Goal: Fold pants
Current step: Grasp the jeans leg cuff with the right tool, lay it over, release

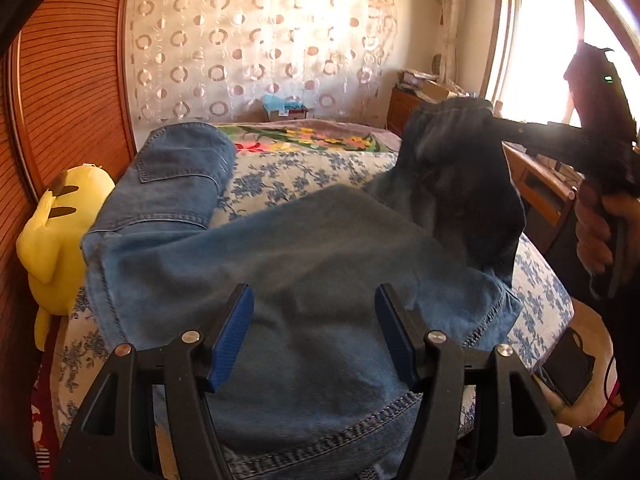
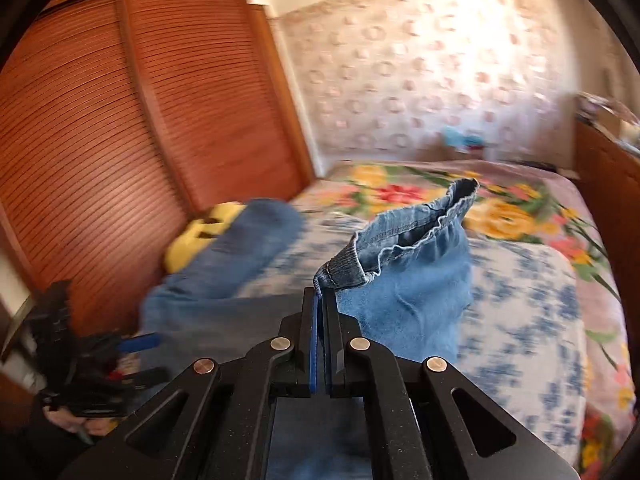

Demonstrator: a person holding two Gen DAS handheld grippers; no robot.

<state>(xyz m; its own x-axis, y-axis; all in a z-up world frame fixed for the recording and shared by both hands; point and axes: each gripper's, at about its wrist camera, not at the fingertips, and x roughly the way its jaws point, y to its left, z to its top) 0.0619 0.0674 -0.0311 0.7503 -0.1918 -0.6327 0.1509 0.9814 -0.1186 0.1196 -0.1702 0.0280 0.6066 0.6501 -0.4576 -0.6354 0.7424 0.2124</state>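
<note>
Blue denim pants [image 1: 312,264] lie spread on the bed, one part with a back pocket [image 1: 180,160] draped at the far left. My left gripper [image 1: 314,332] is open, its blue pads hovering over the near denim close to a stitched hem. My right gripper [image 2: 320,300] is shut on the pants' elastic waistband [image 2: 404,232] and holds that end lifted above the bed. In the left wrist view the right gripper [image 1: 496,122] shows at the right with the dark raised denim hanging from it. The left gripper [image 2: 140,342] shows blurred at the lower left of the right wrist view.
The bed has a blue-flowered white quilt [image 1: 288,176] and a bright floral blanket [image 2: 512,208] farther back. A yellow plush toy [image 1: 60,232] sits at the bed's left edge against slatted wooden wardrobe doors [image 2: 120,140]. A wooden cabinet [image 1: 536,184] and window stand on the right.
</note>
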